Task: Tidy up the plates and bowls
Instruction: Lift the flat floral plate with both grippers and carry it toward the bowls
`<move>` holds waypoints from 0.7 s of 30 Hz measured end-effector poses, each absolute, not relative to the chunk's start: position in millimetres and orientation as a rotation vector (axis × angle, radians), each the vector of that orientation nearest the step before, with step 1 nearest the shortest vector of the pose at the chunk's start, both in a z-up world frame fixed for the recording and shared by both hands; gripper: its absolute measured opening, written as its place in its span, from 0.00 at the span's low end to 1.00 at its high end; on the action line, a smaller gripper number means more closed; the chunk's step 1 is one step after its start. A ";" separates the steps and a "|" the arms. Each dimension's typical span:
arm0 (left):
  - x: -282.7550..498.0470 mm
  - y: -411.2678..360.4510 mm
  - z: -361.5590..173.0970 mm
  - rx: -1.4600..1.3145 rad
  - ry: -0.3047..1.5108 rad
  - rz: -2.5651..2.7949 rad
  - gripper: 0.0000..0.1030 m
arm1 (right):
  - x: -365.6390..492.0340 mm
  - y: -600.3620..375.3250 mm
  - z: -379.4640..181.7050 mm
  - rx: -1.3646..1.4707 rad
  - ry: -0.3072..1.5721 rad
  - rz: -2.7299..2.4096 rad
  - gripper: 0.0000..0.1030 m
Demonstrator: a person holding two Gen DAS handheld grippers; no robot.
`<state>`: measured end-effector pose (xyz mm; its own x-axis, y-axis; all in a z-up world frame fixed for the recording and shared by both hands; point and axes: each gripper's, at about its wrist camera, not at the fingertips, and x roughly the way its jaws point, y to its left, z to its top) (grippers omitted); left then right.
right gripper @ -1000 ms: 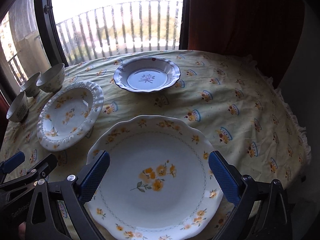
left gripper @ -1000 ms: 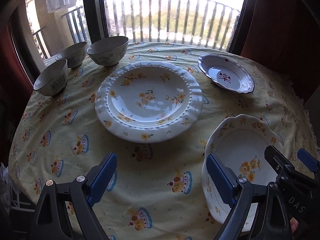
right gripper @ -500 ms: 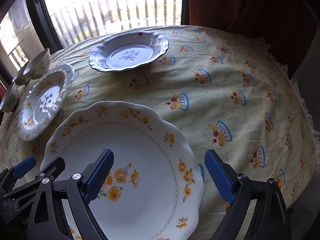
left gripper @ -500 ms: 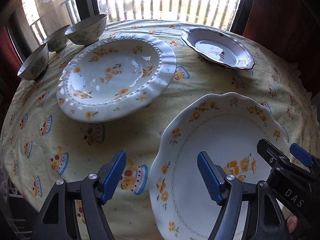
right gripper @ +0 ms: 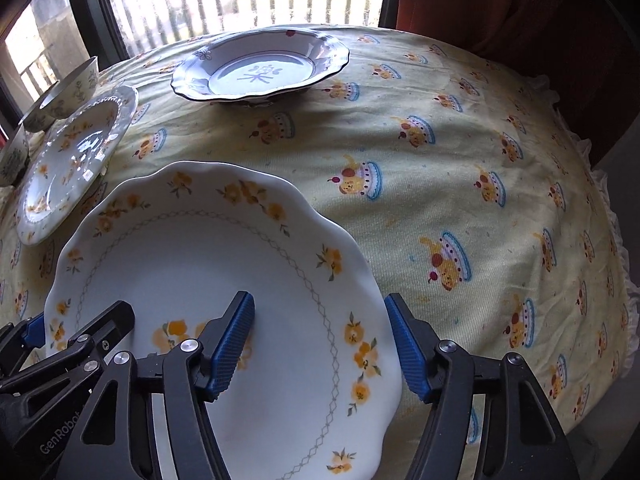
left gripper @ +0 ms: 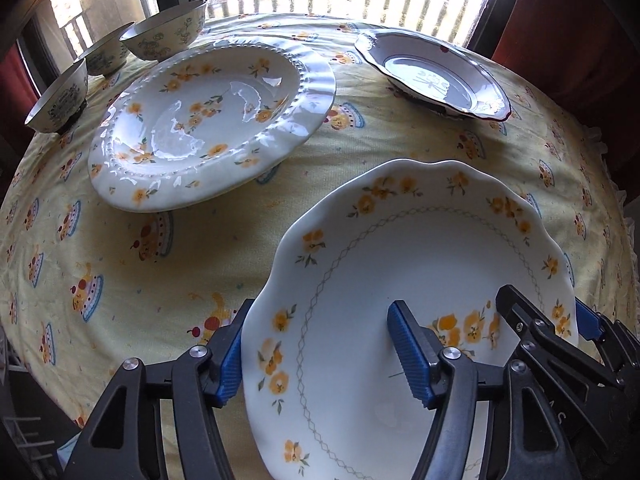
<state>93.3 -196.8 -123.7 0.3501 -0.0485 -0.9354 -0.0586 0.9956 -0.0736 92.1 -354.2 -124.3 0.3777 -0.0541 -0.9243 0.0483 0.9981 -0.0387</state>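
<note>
Three plates on the tablecloth: one scalloped white plate with yellow flowers [left gripper: 420, 280], one beaded-rim floral plate [left gripper: 208, 120], one dark-rimmed plate [left gripper: 436, 76]. Three small patterned bowls too: first [left gripper: 168, 36], second [left gripper: 106, 54], third [left gripper: 60, 100]. And two grippers: left [left gripper: 316, 354], right [right gripper: 320, 344].

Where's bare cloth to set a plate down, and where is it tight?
Free: the tablecloth right of the scalloped plate, below the blue-rimmed dish; also the near-left cloth below the beaded plate. Crowded: the far-left edge, three bowls packed beside the beaded plate.
</note>
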 end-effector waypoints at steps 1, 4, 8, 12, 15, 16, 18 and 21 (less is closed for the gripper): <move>93.0 -197.5 -123.5 -0.096 1.211 0.012 0.66 | 92.2 -355.6 -124.5 0.001 1.184 -0.065 0.68; 92.4 -201.6 -121.6 -0.072 1.201 0.035 0.66 | 93.2 -357.3 -125.1 0.015 1.193 -0.074 0.68; 91.5 -206.5 -117.3 -0.019 1.184 0.039 0.66 | 93.9 -360.6 -124.5 0.042 1.218 -0.069 0.66; 89.4 -206.3 -112.5 0.014 1.191 0.054 0.66 | 90.9 -360.9 -123.5 0.043 1.236 -0.051 0.63; 86.0 -203.8 -107.8 0.035 1.185 0.068 0.66 | 88.0 -359.6 -120.7 0.070 1.246 -0.037 0.62; 85.4 -201.5 -106.1 0.028 1.187 0.073 0.66 | 86.8 -357.7 -118.9 0.071 1.246 -0.030 0.62; 83.7 -194.9 -103.5 -0.009 1.198 0.080 0.66 | 85.4 -353.5 -114.3 0.063 1.240 -0.016 0.62; 79.8 -188.6 -98.0 -0.041 1.196 0.073 0.66 | 84.6 -347.0 -105.1 0.046 1.229 -0.010 0.62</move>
